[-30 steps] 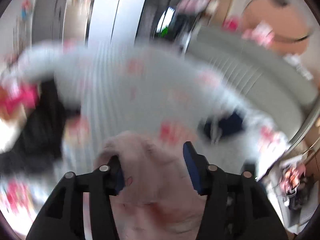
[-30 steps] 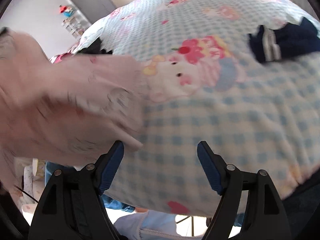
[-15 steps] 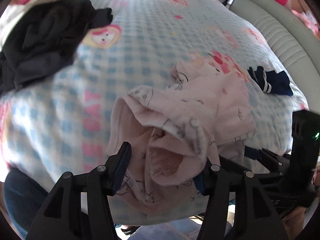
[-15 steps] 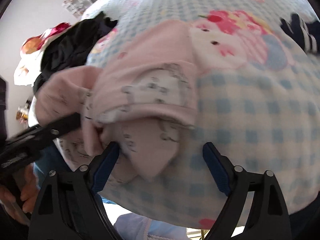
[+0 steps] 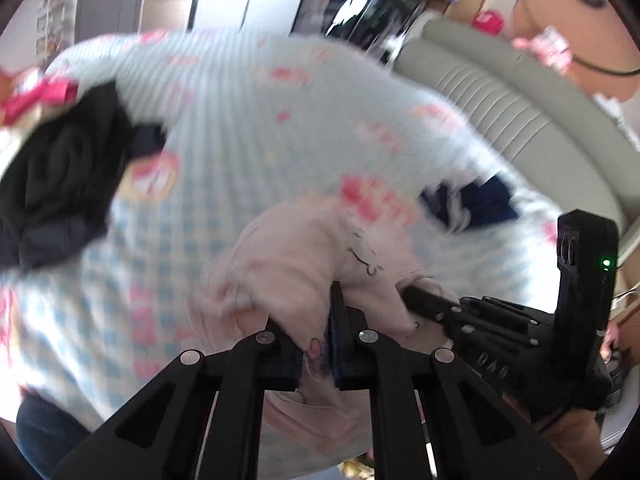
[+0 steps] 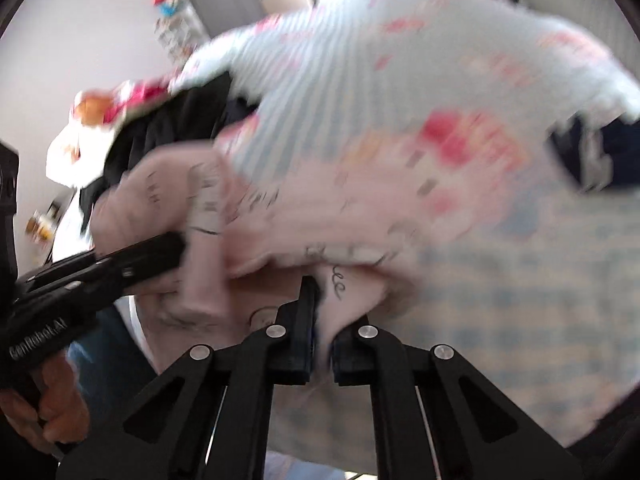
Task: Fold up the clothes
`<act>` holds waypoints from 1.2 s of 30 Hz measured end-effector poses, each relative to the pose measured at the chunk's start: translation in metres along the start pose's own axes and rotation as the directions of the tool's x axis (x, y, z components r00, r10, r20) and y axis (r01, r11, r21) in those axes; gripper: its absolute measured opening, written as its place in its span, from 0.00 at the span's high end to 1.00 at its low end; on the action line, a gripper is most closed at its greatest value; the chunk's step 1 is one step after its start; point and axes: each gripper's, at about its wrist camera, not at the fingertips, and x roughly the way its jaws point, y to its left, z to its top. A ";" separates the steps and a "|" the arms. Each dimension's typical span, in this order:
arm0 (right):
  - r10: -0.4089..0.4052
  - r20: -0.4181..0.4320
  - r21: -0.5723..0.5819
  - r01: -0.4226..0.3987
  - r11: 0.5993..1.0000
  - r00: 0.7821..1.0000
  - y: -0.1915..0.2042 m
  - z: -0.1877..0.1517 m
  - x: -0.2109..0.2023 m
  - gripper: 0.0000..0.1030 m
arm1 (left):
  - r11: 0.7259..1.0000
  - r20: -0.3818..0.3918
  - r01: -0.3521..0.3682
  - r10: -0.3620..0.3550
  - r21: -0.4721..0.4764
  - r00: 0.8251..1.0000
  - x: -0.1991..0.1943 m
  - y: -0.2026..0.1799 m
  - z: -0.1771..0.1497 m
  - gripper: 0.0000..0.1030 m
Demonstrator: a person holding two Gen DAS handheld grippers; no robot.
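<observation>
1. Left gripper [image 5: 316, 328]: clenched on a bunch of the pink garment [image 5: 296, 256], lower centre of the left wrist view. Cloth fills the narrow slot between the jaws and spills out above and below them.
2. Right gripper [image 6: 320, 320]: also clenched on the garment [image 6: 280, 216], lower centre of the right wrist view. A printed fold is pinched between the jaws.
3. Garment location: crumpled in a mound on the near edge of the bed [image 5: 248, 128], which carries a blue-check cover. It sits directly ahead of both grippers and touches them. The two grips look close together; each gripper shows in the other's view beside the cloth (right one [image 5: 432, 304] at lower right, left one [image 6: 172, 246] at mid left).
4. Other items: black clothes [image 5: 60, 168] at mid left of the left view, well apart from the garment. A navy item [image 5: 472, 204] at mid right, near the garment but not touching, as far as the blur allows.
5. Step in hand, my judgement: lifting and spreading the bunched garment so it can be laid flat before any fold.
6. To do it well:
   - draw the grippers apart sideways until the cloth between them is taut;
   - keep both grips firm, since thin cloth slips;
   - lift clear of the cover so it doesn't drag;
   - check that each jaw holds an edge or seam, not a mid-panel wad. The frames are too blurred to tell which part is gripped.
7. Risk: a wad grip would leave the garment twisted once spread.
</observation>
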 end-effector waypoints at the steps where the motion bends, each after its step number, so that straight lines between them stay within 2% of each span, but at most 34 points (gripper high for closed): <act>1: -0.003 0.039 0.017 0.002 1.000 0.999 -0.006 0.007 -0.015 0.96 | 0.999 0.036 0.037 -0.037 0.006 0.999 -0.011 -0.006 0.008 0.90; 3: 0.014 0.105 0.060 -0.021 0.998 0.994 -0.020 0.015 -0.047 0.96 | 0.992 0.119 0.126 -0.127 0.011 0.985 -0.037 -0.016 0.022 0.90; 5: 0.026 0.131 0.065 -0.035 0.997 0.991 -0.032 0.019 -0.072 0.96 | 0.986 0.192 0.167 -0.166 0.011 0.967 -0.056 -0.022 0.035 0.90; 6: 0.023 0.126 0.059 -0.031 0.998 0.992 -0.036 0.018 -0.076 0.95 | 0.985 0.218 0.172 -0.169 0.005 0.961 -0.061 -0.022 0.040 0.90; 8: 0.014 0.109 0.043 -0.018 0.999 0.994 -0.042 0.016 -0.082 0.95 | 0.992 0.234 0.126 -0.115 -0.032 0.966 -0.054 -0.014 0.049 0.90; 10: -0.020 0.064 0.035 0.018 0.999 0.998 -0.049 0.008 -0.077 0.93 | 0.994 0.131 0.052 -0.039 -0.099 0.991 -0.026 0.009 0.049 0.89; 12: -0.014 0.014 0.038 0.014 0.999 1.000 -0.051 0.001 -0.065 0.93 | 0.988 0.017 -0.017 0.020 -0.153 1.000 -0.002 0.031 0.038 0.87; 13: -0.003 -0.005 0.038 0.003 0.999 1.000 -0.049 -0.003 -0.059 0.91 | 0.984 -0.031 -0.047 0.042 -0.172 0.999 0.008 0.041 0.031 0.84; 14: 0.009 -0.023 0.038 -0.009 0.999 1.000 -0.047 -0.006 -0.054 0.87 | 0.982 -0.057 -0.063 0.054 -0.180 0.997 0.012 0.048 0.021 0.72; 15: 0.019 -0.040 0.032 -0.018 0.999 0.999 -0.045 -0.009 -0.047 0.80 | 0.980 -0.074 -0.078 0.065 -0.183 0.995 0.014 0.052 0.011 0.65; 16: 0.014 -0.055 0.034 -0.012 0.999 0.998 -0.046 -0.010 -0.040 0.79 | 0.978 -0.090 -0.092 0.077 -0.185 0.993 0.015 0.056 0.001 0.57; 18: -0.001 -0.085 0.043 0.005 0.999 0.996 -0.048 -0.014 -0.027 0.71 | 0.976 -0.120 -0.122 0.102 -0.178 0.988 0.017 0.062 -0.014 0.56; 19: -0.008 -0.101 0.047 0.013 0.999 0.995 -0.049 -0.015 -0.020 0.68 | 0.977 -0.130 -0.123 0.101 -0.175 0.986 0.017 0.063 -0.020 0.56; 23: -0.030 -0.162 0.093 0.046 0.995 0.986 -0.062 -0.025 0.006 0.51 | 0.984 -0.148 -0.007 -0.019 -0.176 0.989 0.020 0.061 -0.041 0.55; 24: -0.030 -0.177 0.112 0.050 0.992 0.984 -0.066 -0.029 0.013 0.51 | 0.985 -0.153 0.021 -0.048 -0.172 0.987 0.022 0.059 -0.045 0.51; 25: -0.014 -0.195 0.128 0.039 0.991 0.981 -0.069 -0.033 0.018 0.51 | 0.986 -0.162 0.049 -0.076 -0.161 0.984 0.028 0.054 -0.045 0.42; 26: 0.006 -0.213 0.143 0.025 0.989 0.977 -0.071 -0.036 0.023 0.63 | 0.985 -0.175 0.082 -0.109 -0.155 0.979 0.036 0.049 -0.046 0.34; 27: 0.025 -0.231 0.158 0.012 0.987 0.973 -0.073 -0.039 0.028 0.78 | 0.982 -0.192 0.105 -0.135 -0.157 0.972 0.045 0.046 -0.045 0.33; 29: 0.037 -0.189 0.139 -0.010 0.990 0.981 -0.067 -0.033 0.019 0.92 | 0.977 -0.211 0.138 -0.172 -0.165 0.962 0.059 0.034 -0.041 0.33; 30: 0.041 -0.164 0.126 -0.021 0.992 0.986 -0.064 -0.029 0.013 0.93 | 0.981 -0.201 0.120 -0.149 -0.150 0.968 0.063 0.029 -0.037 0.34; 31: 0.046 -0.139 0.113 -0.031 0.993 0.989 -0.061 -0.026 0.008 0.94 | 0.986 -0.190 0.101 -0.126 -0.135 0.974 0.067 0.024 -0.034 0.56; 32: 0.052 -0.114 0.100 -0.040 0.994 0.992 -0.057 -0.022 0.002 0.96 | 0.989 -0.180 0.082 -0.103 -0.121 0.978 0.070 0.019 -0.030 0.95; 33: 0.032 -0.086 0.088 -0.024 0.996 0.996 -0.056 -0.017 -0.007 0.96 | 0.992 -0.157 0.065 -0.082 -0.110 0.984 0.070 0.015 -0.024 1.00; 36: -0.040 0.009 0.066 0.039 0.997 0.999 -0.056 0.003 -0.040 0.97 | 0.995 -0.020 0.027 -0.029 -0.100 0.999 0.040 0.016 0.006 1.00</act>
